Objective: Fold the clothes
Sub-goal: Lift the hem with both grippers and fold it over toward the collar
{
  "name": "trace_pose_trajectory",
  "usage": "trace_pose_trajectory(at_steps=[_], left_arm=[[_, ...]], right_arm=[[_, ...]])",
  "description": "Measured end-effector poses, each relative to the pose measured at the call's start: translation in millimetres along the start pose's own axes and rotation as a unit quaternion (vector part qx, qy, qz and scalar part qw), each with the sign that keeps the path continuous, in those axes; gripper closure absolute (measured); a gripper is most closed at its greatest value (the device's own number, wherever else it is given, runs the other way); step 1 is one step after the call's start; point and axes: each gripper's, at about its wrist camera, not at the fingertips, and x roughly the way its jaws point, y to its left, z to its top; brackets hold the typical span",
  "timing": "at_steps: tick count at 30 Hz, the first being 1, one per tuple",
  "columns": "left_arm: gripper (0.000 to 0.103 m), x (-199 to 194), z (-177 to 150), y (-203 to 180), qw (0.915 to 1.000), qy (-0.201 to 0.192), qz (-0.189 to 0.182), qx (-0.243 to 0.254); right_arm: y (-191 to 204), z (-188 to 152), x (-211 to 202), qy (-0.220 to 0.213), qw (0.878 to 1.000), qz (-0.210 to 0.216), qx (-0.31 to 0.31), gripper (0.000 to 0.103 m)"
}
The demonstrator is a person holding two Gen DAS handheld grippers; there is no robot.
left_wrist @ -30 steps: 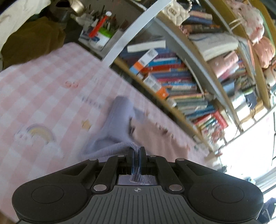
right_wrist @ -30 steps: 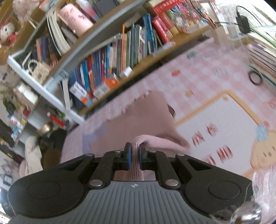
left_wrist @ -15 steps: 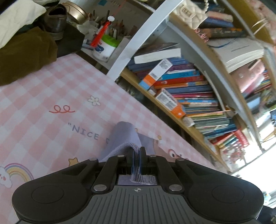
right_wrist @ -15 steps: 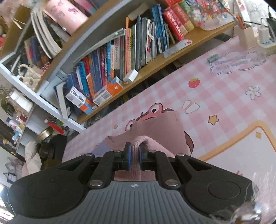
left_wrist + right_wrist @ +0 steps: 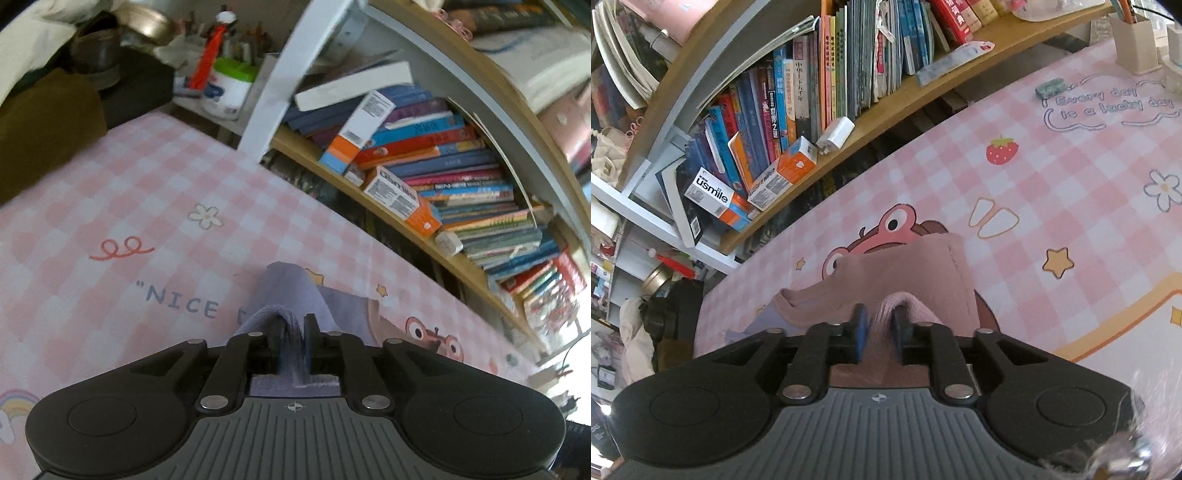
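Clothes: from the left wrist, a soft lilac garment (image 5: 291, 291) lies on the pink tabletop (image 5: 122, 192), a fold bunched between the left gripper (image 5: 293, 334), jaws just loosened. From the right wrist, a limp pink garment (image 5: 908, 273); the right gripper (image 5: 879, 325) has jaws parting, cuff between. Both are best gripped at hems.

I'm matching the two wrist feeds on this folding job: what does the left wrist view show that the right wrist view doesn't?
Only the left wrist view: lavender knit fabric between the left gripper pads, which have just been opening, and "NICE" lettering. Only the right: dusty-pink fabric between the right gripper pads, also just opening, and a strawberry print. Both: the pink checked mat, the frog cartoon, the bookshelf.
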Motion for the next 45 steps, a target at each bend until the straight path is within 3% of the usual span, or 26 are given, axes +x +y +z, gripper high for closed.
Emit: trace_pose_trajectory(at_steps=[2,4,10,13,16,19,23,25,26,27,28,29,32,34,39,45], left_arm=[[0.067,-4.8,0.6,-2.2,0.9997,-0.012,0.010,0.018],[0.063,-12.1,0.5,-0.3,0.9987,-0.027,0.024,0.036],[0.063,-15.3,-7.2,13.1,0.9953,-0.023,0.057,0.075],[0.063,0.3,-14.6,8.5,0.9887,-0.012,0.078,0.128],[0.063,13.5,-15.6,-1.3,0.9824,-0.010,0.082,0.167],[0.063,26.3,-7.1,-13.5,0.9801,-0.010,0.061,0.189],[0.063,49.5,-2.0,-28.3,0.9697,0.009,0.065,0.236],[0.063,57.5,-4.3,-32.6,0.9652,0.012,0.072,0.251],[0.069,57.8,-6.5,-34.7,0.9631,0.005,0.076,0.258],[0.078,57.5,-8.9,-36.8,0.9609,-0.004,0.080,0.265],[0.098,54.0,-9.9,-38.5,0.9593,-0.013,0.082,0.270],[0.098,46.0,-8.5,-38.7,0.9610,-0.031,0.085,0.261],[0.099,28.9,9.2,-25.0,0.9774,-0.067,0.081,0.183],[0.099,45.6,16.7,-19.2,0.9816,-0.045,0.090,0.162],[0.098,82.4,9.9,-20.4,0.9750,-0.003,0.117,0.189],[0.089,71.8,11.3,-12.8,0.9789,-0.023,0.110,0.171]], right_arm=[[0.2,1.8,-4.3,-0.016,1.000,-0.007,-0.015,0.065],[-1.4,3.6,-7.0,-0.022,0.999,-0.012,-0.029,0.065],[-5.0,1.4,-4.6,-0.014,0.994,-0.047,-0.095,0.065],[0.5,-0.4,6.4,-0.006,0.987,-0.059,-0.149,0.065],[10.5,1.9,23.4,0.002,0.978,-0.066,-0.198,0.065],[24.5,3.5,37.3,-0.001,0.965,-0.071,-0.251,0.065],[35.7,4.1,57.3,0.008,0.954,-0.083,-0.287,0.066],[38.1,3.6,61.6,0.005,0.951,-0.088,-0.297,0.079],[39.0,3.1,60.8,0.005,0.950,-0.084,-0.300,0.097],[40.0,2.5,59.2,0.003,0.950,-0.079,-0.303,0.098],[41.1,1.8,53.2,-0.006,0.951,-0.073,-0.301,0.098],[39.9,3.3,43.8,-0.020,0.953,-0.063,-0.294,0.098],[32.0,10.4,22.1,-0.055,0.963,-0.048,-0.260,0.099],[23.2,15.1,30.9,-0.049,0.967,-0.066,-0.239,0.099],[12.8,15.2,65.8,-0.018,0.967,-0.111,-0.228,0.099],[17.6,16.1,62.7,-0.023,0.966,-0.105,-0.233,0.099]])
